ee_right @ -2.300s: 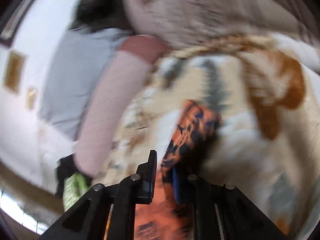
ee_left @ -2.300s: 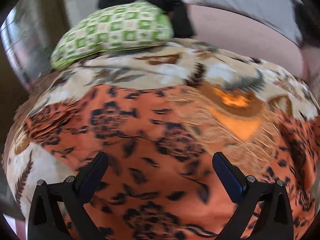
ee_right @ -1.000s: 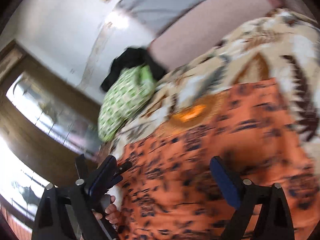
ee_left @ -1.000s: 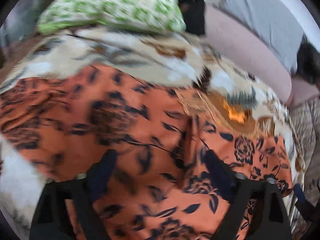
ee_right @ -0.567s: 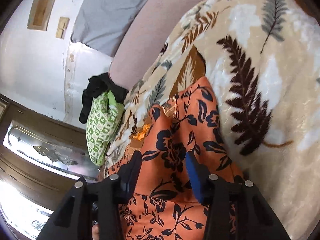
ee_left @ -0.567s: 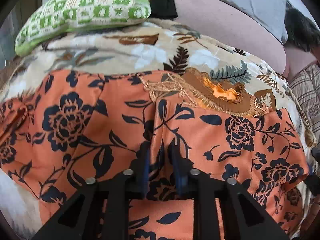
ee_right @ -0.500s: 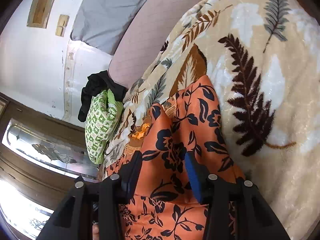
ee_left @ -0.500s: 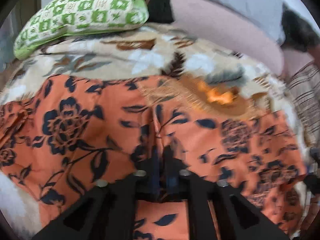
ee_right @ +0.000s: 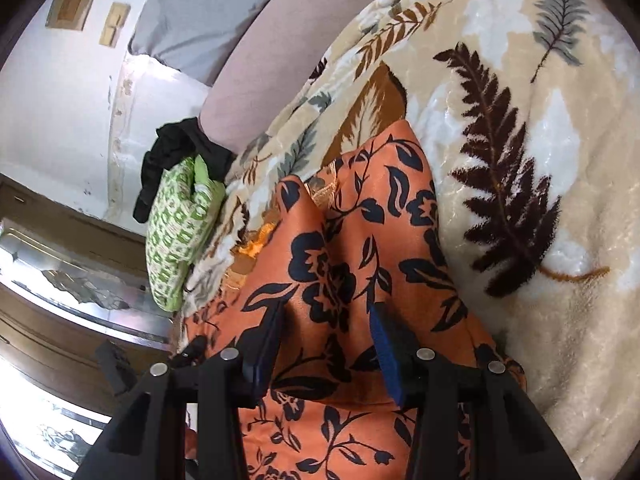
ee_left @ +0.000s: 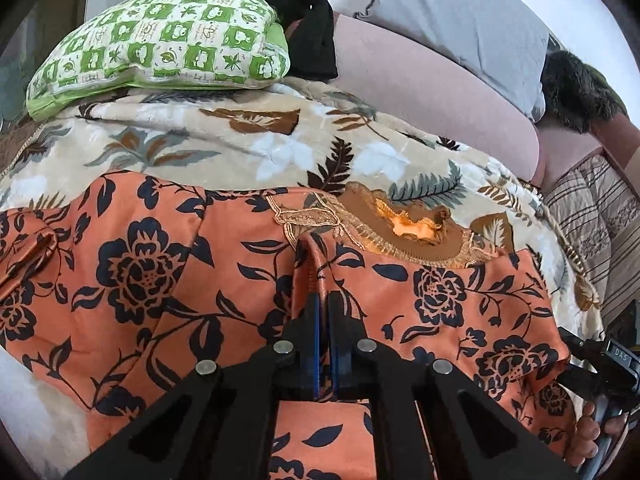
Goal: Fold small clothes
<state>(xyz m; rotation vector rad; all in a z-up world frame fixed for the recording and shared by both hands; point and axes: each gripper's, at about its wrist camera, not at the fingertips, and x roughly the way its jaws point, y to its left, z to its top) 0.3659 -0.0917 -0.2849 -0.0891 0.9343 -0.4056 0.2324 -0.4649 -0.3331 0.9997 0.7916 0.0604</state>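
Note:
An orange garment (ee_left: 140, 280) with black flowers and a brown embroidered neckline (ee_left: 404, 240) lies spread on a leaf-patterned blanket (ee_left: 280, 148). My left gripper (ee_left: 322, 300) is shut on a thin raised ridge of the fabric just below the neckline. In the right wrist view the garment (ee_right: 360, 208) humps up between the fingers of my right gripper (ee_right: 324, 320). Its pads stand partly closed and press on that bunched fold near the garment's edge. The right gripper's body (ee_left: 600, 368) and the hand holding it show at the left view's right edge.
A green checked pillow (ee_left: 160, 48) with a black cloth (ee_left: 312, 32) behind it lies at the far side of the blanket. A pink bolster (ee_left: 420, 80) and a grey pillow (ee_left: 460, 20) run along the back. Striped bedding (ee_left: 592, 216) lies to the right.
Both grippers went from open above the garment to closed on it. The left pinched up a ridge of fabric; the right swung down and narrowed on a fold at the edge.

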